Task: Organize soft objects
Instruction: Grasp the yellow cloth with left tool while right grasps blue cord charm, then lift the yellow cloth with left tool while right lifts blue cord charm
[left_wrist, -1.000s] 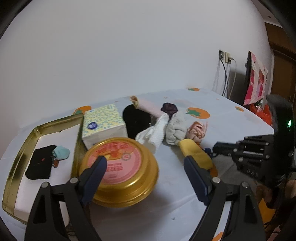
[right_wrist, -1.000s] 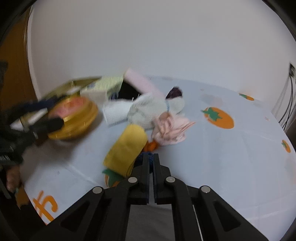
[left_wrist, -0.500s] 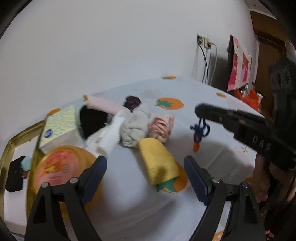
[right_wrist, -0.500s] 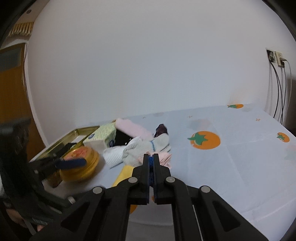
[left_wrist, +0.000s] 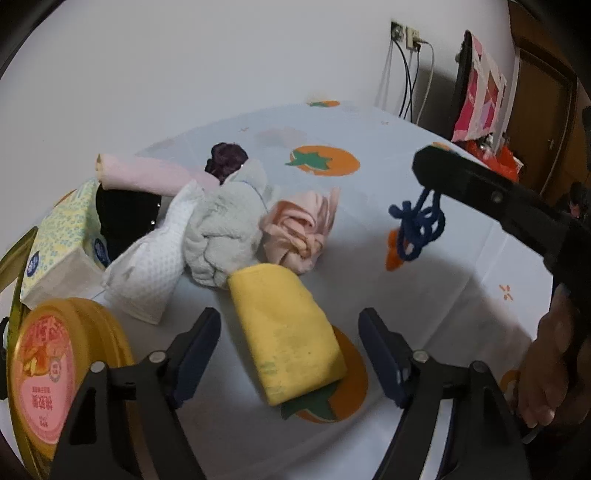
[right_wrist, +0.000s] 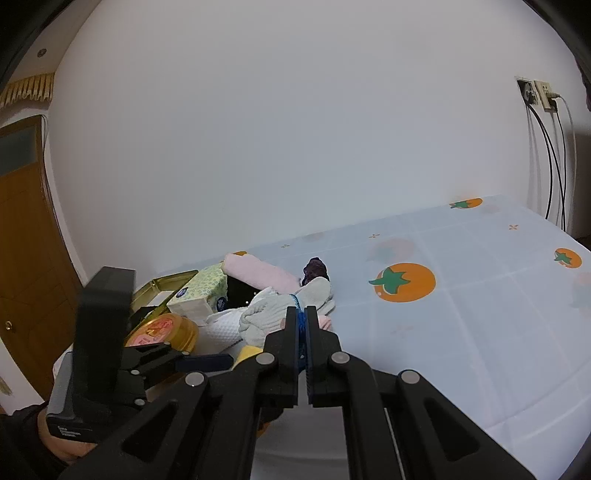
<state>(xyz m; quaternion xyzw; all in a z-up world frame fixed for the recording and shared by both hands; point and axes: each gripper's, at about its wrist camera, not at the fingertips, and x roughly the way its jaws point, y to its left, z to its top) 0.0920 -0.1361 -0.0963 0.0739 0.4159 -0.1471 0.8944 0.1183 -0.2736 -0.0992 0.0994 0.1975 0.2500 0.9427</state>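
A folded yellow cloth (left_wrist: 288, 339) lies on the persimmon-print tablecloth (left_wrist: 424, 295), between the fingers of my left gripper (left_wrist: 290, 350). Its jaws are closing, with a gap still showing on each side of the cloth. My right gripper (right_wrist: 302, 315) is shut on a tangle of blue yarn (left_wrist: 417, 225) with an orange bit, which dangles above the table at the right of the left wrist view. Behind the yellow cloth lie a knotted pink cloth (left_wrist: 303, 229), a knotted grey towel (left_wrist: 225, 236), a white waffle cloth (left_wrist: 151, 266), a pink roll (left_wrist: 147, 177) and a purple scrunchie (left_wrist: 227, 158).
A round gold tin (left_wrist: 55, 373) with a pink lid sits at the near left, beside a tissue pack (left_wrist: 62, 240) and a gold tray (left_wrist: 11, 258). A black item (left_wrist: 125, 214) lies behind the waffle cloth. Cables (left_wrist: 406, 81) hang on the far wall.
My left gripper swung right from over the gold tin to straddle the yellow cloth, and its jaws narrowed. The right gripper lifted the blue yarn off the table and tipped upward.
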